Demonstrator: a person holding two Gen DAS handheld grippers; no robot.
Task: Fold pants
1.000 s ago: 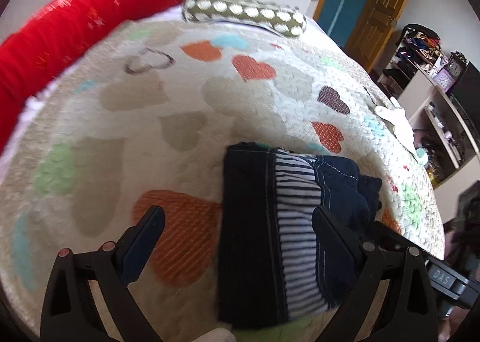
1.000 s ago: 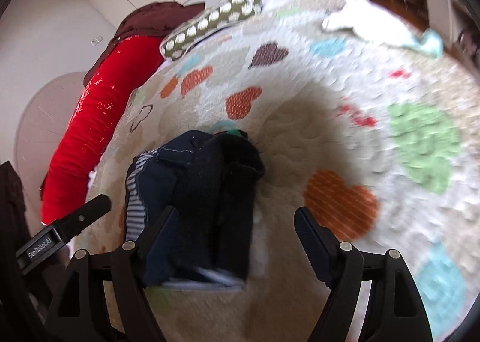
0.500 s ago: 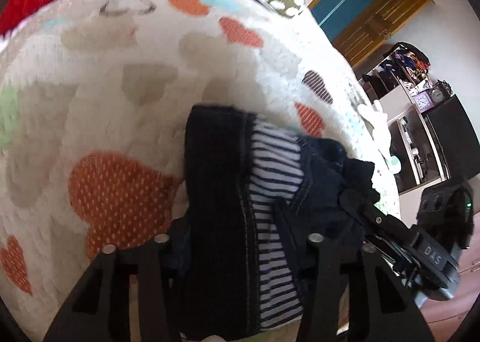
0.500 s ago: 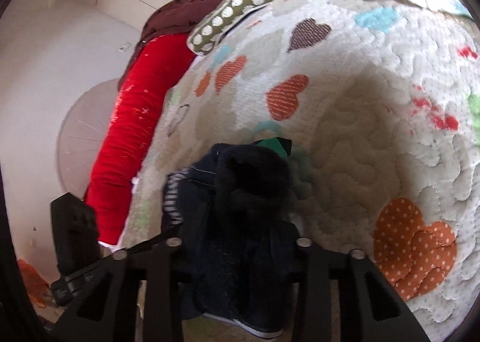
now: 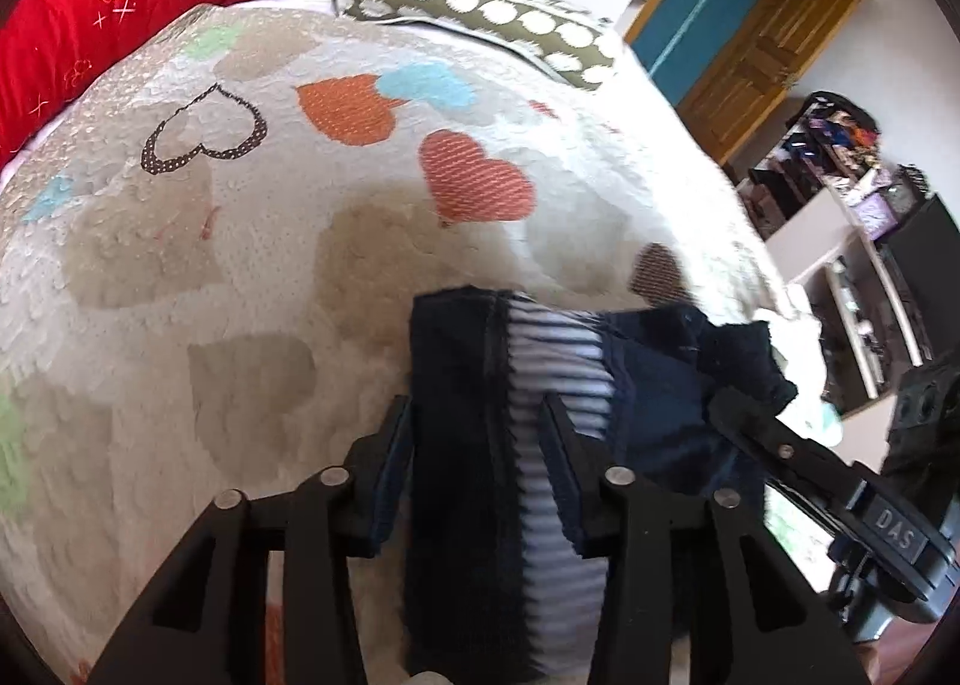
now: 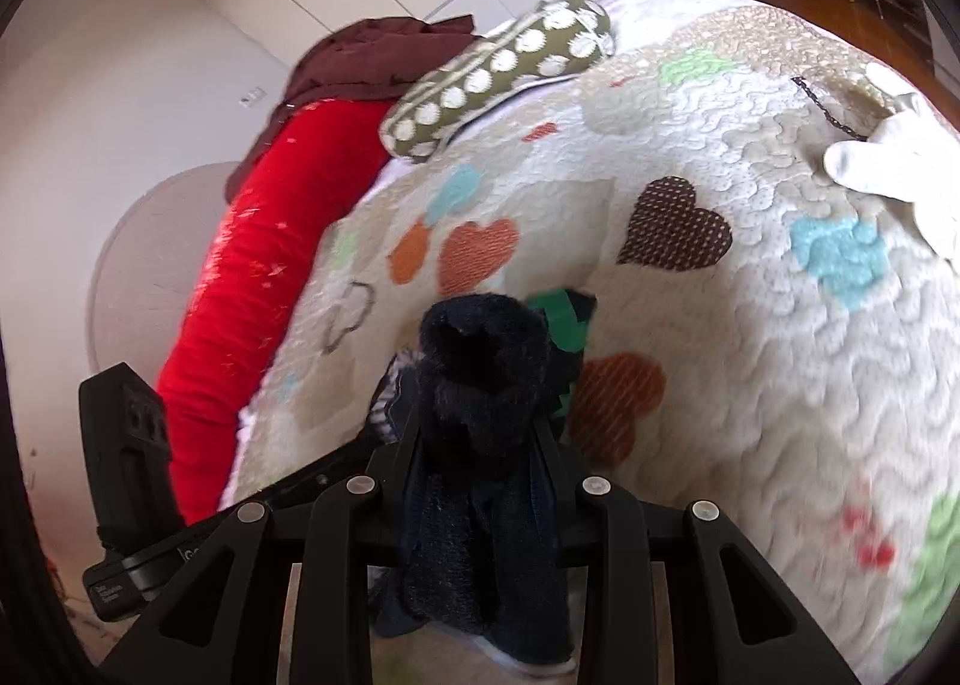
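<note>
The folded dark navy pants [image 5: 456, 385], with a blue-and-white striped lining showing, are held over the heart-patterned quilt [image 5: 270, 241]. My left gripper [image 5: 477, 421] is shut on the pants' left edge. My right gripper [image 6: 477, 421] is shut on the bundle's other, fuzzy dark end [image 6: 486, 379], and it also shows at the right of the left wrist view [image 5: 780, 445]. A green tag [image 6: 561, 322] peeks out behind the bundle. The pants' underside is hidden.
A red bolster [image 5: 120, 6] and a green dotted pillow [image 5: 480, 6] lie at the bed's far end, under a maroon cloth [image 6: 372, 60]. A white garment [image 6: 888, 162] lies on the quilt at the right. A door [image 5: 756, 60] and shelves [image 5: 840, 217] stand beyond the bed.
Both grippers went from open around the folded pants to shut on them. The bundle now sits higher and closer to the cameras, lifted off the quilt.
</note>
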